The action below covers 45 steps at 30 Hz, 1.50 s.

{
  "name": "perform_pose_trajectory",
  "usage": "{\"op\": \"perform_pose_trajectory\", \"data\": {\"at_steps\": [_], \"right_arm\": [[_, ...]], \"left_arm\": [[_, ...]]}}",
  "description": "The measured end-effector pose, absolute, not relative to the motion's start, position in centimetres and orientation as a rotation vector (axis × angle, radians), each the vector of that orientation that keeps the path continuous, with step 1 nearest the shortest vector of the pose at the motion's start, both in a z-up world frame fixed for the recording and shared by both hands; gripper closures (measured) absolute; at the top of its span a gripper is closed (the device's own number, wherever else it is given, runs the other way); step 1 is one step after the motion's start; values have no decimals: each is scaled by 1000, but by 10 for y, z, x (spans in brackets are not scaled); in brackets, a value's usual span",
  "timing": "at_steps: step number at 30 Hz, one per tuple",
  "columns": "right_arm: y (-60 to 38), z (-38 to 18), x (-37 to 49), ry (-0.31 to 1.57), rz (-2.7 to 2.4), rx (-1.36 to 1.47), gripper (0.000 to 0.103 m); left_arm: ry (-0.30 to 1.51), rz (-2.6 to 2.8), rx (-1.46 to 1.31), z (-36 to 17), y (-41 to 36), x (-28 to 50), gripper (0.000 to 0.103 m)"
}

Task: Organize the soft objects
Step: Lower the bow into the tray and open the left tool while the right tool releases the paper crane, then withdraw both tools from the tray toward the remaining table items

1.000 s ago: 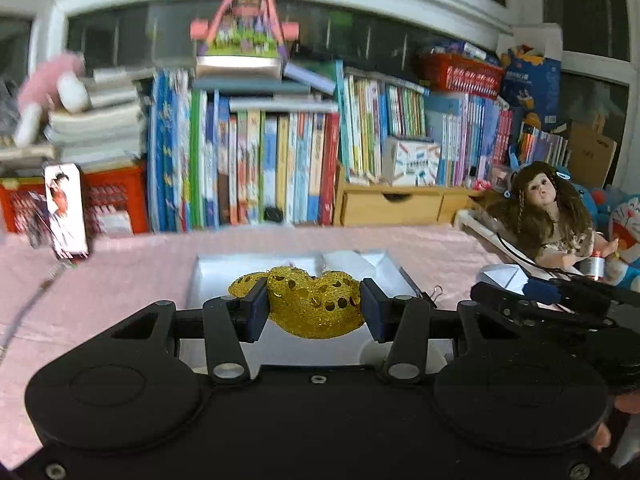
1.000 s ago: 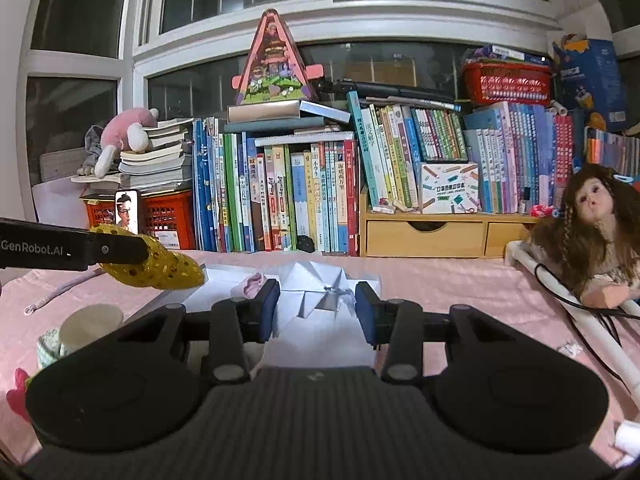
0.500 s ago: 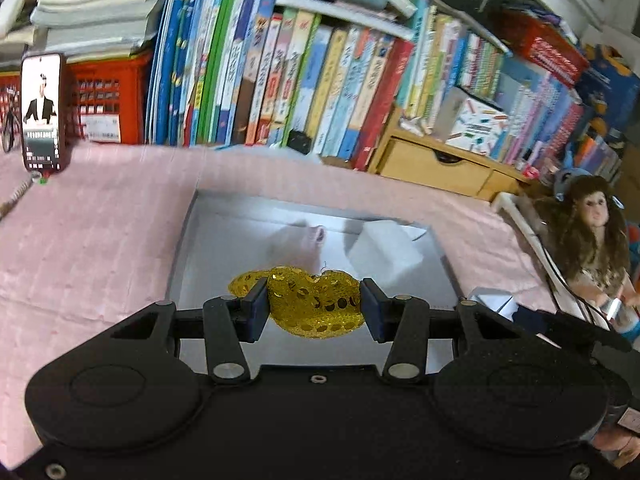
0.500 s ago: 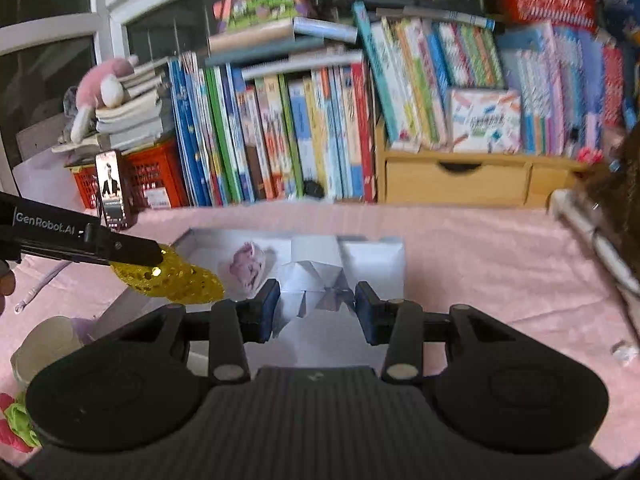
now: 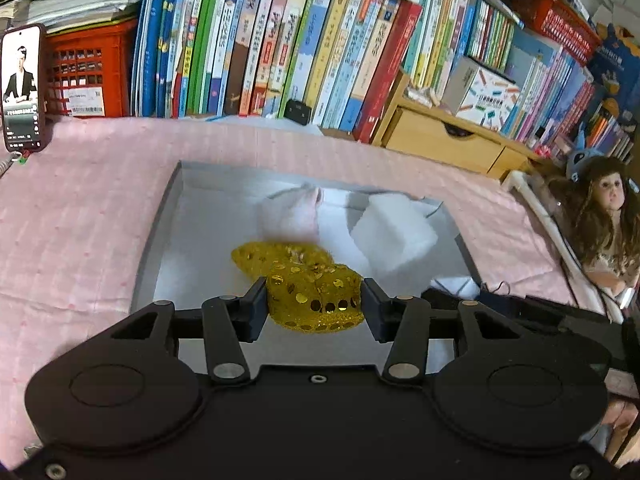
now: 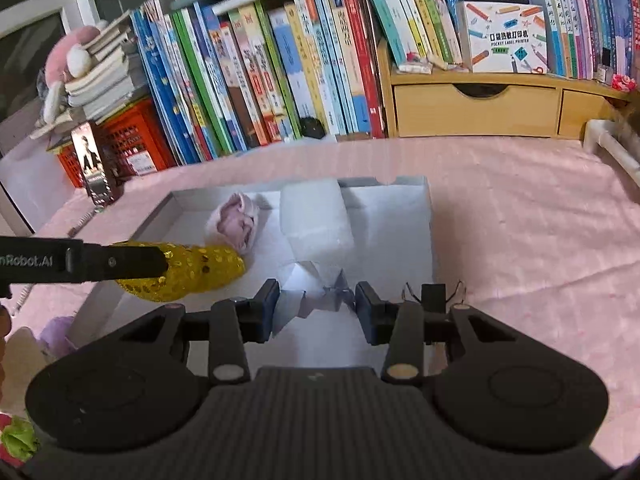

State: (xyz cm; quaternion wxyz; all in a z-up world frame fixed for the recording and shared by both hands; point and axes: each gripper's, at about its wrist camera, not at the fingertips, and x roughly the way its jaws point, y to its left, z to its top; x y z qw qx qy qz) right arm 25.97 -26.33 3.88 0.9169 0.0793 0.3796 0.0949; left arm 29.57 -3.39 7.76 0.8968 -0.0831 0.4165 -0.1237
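A: Gripping is shown at the left gripper (image 5: pixel 314 306): its two jaws are pressed against the sides of the gold sequined pouch (image 5: pixel 308 286), which is held just ahead of the fingers, over the near part of the white tray (image 5: pixel 160 236). Whether the pouch's far end is already resting on the tray floor cannot be told.

B: And the right gripper (image 6: pixel 316 306)?

A: It is held with its jaws apart and nothing between them. Crumpled white paper (image 6: pixel 316 288) is seen just beyond its fingertips, not grasped. Further ahead, a pink soft toy (image 6: pixel 236 224) and a white foam block (image 6: pixel 316 220) lie in the tray.

B: What failure is to be expected from here?

A: The pouch is judged likely to be released low over the tray. If it is let go too near the left rim, it may be left draped over the edge. If it is pushed further forward, the pink toy just beyond it may be displaced. The sequins may also snag on a finger pad, so that the pouch is dragged back when the gripper is withdrawn.
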Motion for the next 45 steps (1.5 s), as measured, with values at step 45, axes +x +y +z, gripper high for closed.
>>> {"op": "perform_pose_trajectory", "data": {"at_steps": [45], "right_arm": [[-264, 72, 234, 700, 193, 150, 20]], "left_arm": [[820, -258, -76, 107, -32, 253, 15]]}}
